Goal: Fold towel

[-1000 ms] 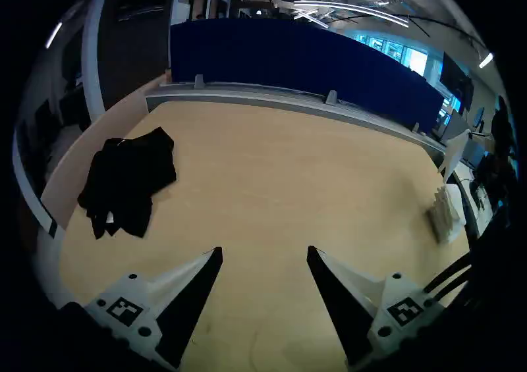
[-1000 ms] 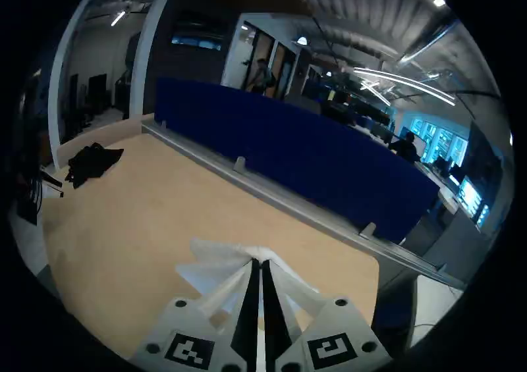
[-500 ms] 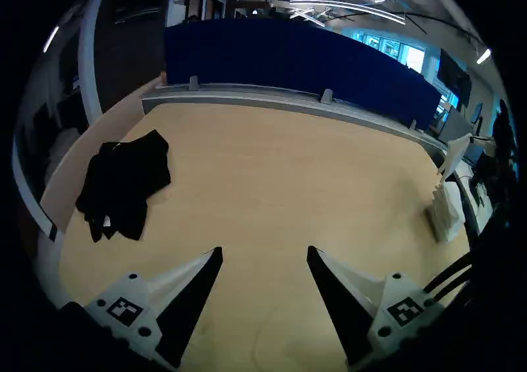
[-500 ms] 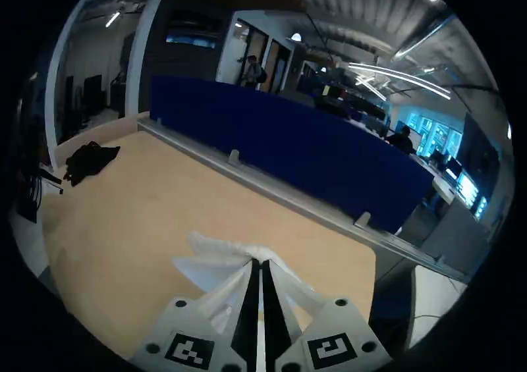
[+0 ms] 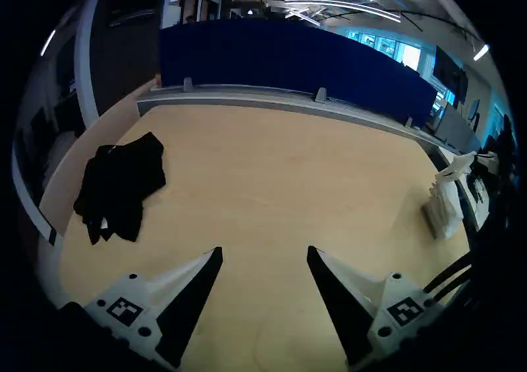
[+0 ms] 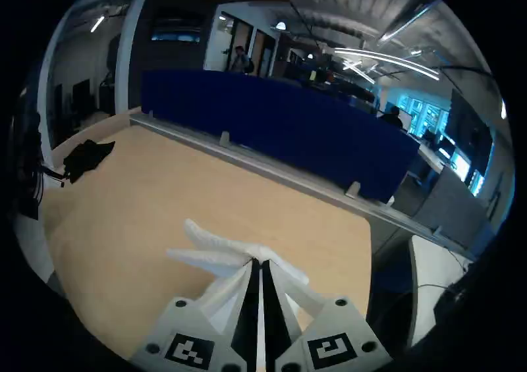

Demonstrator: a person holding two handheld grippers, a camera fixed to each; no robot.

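Observation:
A white towel point(image 6: 227, 257) is bunched in folds at the tips of my right gripper point(image 6: 258, 265), whose two fingers are shut on its upper edge above the wooden table point(image 6: 165, 201). In the left gripper view the same towel point(image 5: 443, 209) stands in a small heap at the table's far right edge. My left gripper point(image 5: 263, 257) hovers low over the near side of the table point(image 5: 277, 168), open, with nothing between its fingers and far from the towel.
A crumpled black cloth point(image 5: 117, 186) lies on the table's left side, also seen far off as the black cloth point(image 6: 87, 155). A blue partition point(image 5: 290, 59) on a grey rail point(image 5: 277, 101) bounds the far edge. Office desks lie beyond.
The right gripper has turned a little with the towel, so the partition slides left in its view. The left gripper view drifts slightly; its fingers stay open.

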